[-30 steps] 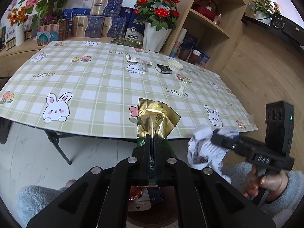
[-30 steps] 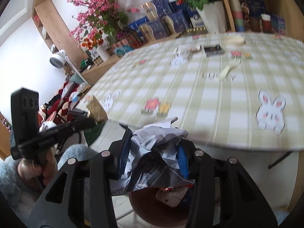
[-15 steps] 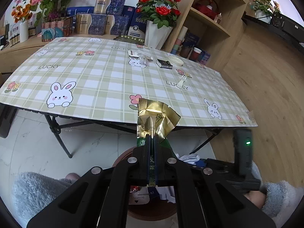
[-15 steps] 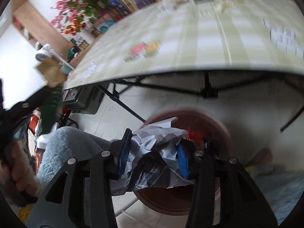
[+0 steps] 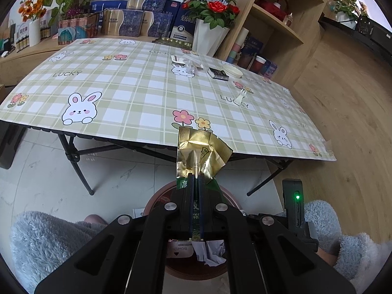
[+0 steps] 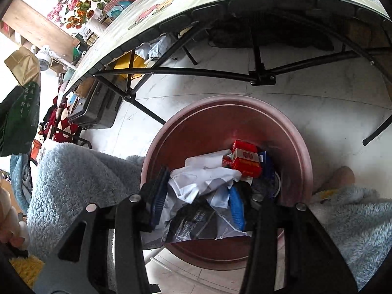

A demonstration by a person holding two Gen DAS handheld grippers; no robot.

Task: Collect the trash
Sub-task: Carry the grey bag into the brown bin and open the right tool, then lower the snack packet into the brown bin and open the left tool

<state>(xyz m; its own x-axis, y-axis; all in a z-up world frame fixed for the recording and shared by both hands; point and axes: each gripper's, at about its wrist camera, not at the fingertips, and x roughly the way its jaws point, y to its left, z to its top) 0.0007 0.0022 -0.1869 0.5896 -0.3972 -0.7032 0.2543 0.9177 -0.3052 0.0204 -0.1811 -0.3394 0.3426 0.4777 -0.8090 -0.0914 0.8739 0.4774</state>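
Over the brown bin (image 6: 289,132), the right gripper (image 6: 198,196) grips a crumpled white and grey plastic bag (image 6: 203,183), surely light, soft and best taken by its bunched middle, while the left gripper (image 5: 195,183) pinches a stiff, crinkled gold foil wrapper (image 5: 201,152) before the table (image 5: 147,93).

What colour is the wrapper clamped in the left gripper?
The wrapper is crinkled gold foil with a green printed lower part, best seen in the left wrist view.
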